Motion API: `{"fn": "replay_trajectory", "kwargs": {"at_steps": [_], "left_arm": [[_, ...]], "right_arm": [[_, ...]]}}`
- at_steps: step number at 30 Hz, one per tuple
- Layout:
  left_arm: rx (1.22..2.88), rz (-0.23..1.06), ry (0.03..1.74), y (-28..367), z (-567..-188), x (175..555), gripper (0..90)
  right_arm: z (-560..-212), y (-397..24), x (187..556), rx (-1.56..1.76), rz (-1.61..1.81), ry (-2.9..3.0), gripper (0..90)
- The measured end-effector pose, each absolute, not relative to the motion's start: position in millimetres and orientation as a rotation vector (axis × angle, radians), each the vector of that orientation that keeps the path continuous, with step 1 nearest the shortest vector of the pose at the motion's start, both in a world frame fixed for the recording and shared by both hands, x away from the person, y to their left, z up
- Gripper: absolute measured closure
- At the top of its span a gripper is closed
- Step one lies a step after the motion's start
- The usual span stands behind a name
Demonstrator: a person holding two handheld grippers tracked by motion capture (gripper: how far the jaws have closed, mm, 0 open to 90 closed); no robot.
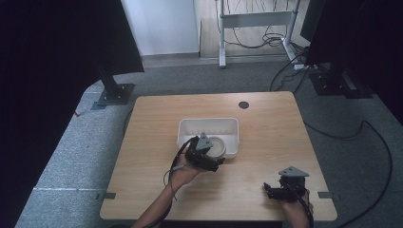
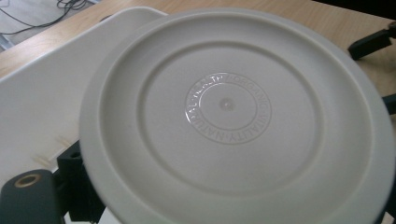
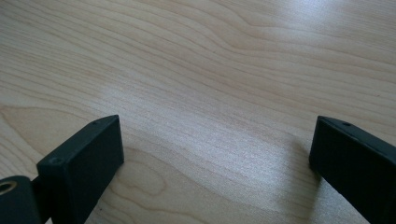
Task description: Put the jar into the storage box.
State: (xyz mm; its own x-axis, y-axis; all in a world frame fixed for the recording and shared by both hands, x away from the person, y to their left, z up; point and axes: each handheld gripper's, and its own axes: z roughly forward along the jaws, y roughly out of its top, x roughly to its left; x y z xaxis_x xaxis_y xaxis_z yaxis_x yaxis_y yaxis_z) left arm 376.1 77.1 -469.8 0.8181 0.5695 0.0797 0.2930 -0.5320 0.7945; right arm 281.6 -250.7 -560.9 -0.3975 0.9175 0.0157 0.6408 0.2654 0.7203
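A round white lid (image 2: 224,121) with raised lettering at its centre hangs tilted over the front right of a white rectangular tray (image 1: 209,122). In the high view the lid (image 1: 218,147) sits at that tray corner. My left gripper (image 1: 213,157) is shut on the lid; one black finger (image 2: 74,182) shows under its rim and the rest is hidden by the lid. The tray wall (image 2: 37,107) lies behind the lid. My right gripper (image 1: 269,190) rests low near the table's front right edge, pointing left. It (image 3: 215,154) is open over bare wood.
The wooden table (image 1: 271,137) has a dark round grommet hole (image 1: 244,105) near its far edge. Two black stand bases (image 1: 114,94) (image 1: 332,83) stand on the grey carpet beyond the table. Cables (image 1: 370,128) trail over the floor at the right.
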Motion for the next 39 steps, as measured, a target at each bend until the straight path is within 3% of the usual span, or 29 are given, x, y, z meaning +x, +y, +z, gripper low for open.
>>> {"fn": "replay_trajectory", "kwargs": {"at_steps": [24, 39], "left_arm": [[2.129, 0.504, 0.728, 75, -475, 413, 10.0], [2.118, 0.526, 0.822, 66, -501, 431, 10.0]], "right_arm": [[-561, -251, 282, 1.412, 0.922, 2.135, 2.7], [-561, -251, 282, 1.412, 0.922, 2.136, 2.7]]}}
